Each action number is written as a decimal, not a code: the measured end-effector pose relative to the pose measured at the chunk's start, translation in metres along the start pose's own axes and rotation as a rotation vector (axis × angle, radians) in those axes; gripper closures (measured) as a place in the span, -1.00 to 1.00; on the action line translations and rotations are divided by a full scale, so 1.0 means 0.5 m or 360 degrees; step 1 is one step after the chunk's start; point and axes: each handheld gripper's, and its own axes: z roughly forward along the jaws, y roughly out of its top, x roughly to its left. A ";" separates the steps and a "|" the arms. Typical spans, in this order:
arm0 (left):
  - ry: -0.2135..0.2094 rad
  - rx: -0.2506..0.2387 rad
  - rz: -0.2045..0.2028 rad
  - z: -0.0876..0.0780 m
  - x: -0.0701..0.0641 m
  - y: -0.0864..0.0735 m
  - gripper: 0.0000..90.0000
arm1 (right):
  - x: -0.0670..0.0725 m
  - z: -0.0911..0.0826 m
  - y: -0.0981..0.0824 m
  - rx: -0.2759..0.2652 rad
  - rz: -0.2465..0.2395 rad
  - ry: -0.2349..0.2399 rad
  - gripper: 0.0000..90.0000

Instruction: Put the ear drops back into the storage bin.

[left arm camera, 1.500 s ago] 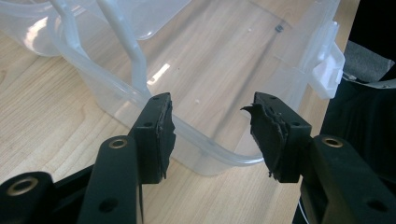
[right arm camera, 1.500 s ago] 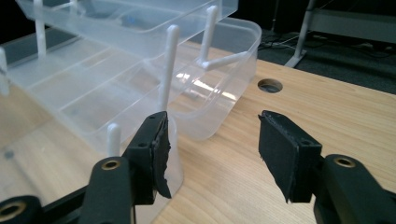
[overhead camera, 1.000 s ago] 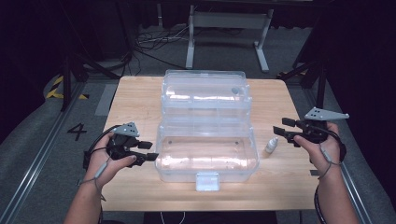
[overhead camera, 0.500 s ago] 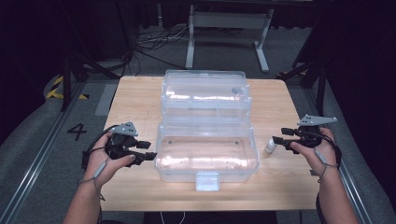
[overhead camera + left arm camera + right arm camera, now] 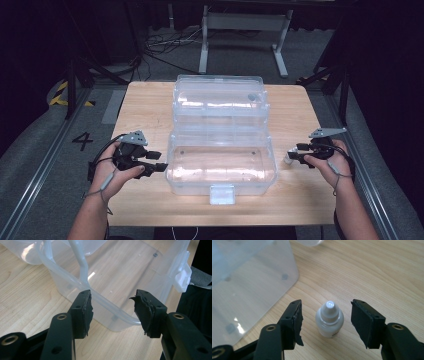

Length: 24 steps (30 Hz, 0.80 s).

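Lowered toward the table (image 5: 150, 200) since the earlier frame: right gripper (image 5: 325, 322). Spread open either side of the upright white dropper bottle (image 5: 329, 320), untouched, beside the clear plastic toolbox (image 5: 220, 165). Left gripper (image 5: 112, 312) unmoved, fingers open at the toolbox rim.

Both forearms enter from the near edge in the high view. The left hand (image 5: 112, 170) holds the black two-jaw left gripper (image 5: 159, 161) low at the near left, pointing right; in the left gripper view its jaws stand wide apart, pads clear of any contact. The right hand (image 5: 330, 162) holds the black two-jaw right gripper (image 5: 291, 154) at the near right, pointing left, jaws likewise spread, gripping nothing.
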 end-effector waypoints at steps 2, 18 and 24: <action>0.0002 0.0003 -0.0001 0.000 0.001 -0.001 0.07 | -0.004 0.012 -0.005 0.0029 -0.0006 0.0004 -0.03; -0.0003 0.0003 -0.0016 0.002 0.004 -0.004 0.07 | -0.010 0.045 -0.017 0.0091 -0.0052 0.0001 0.13; 0.0002 -0.0001 -0.0016 0.001 0.004 -0.005 0.05 | -0.010 0.047 -0.018 0.0101 -0.0081 -0.0010 0.23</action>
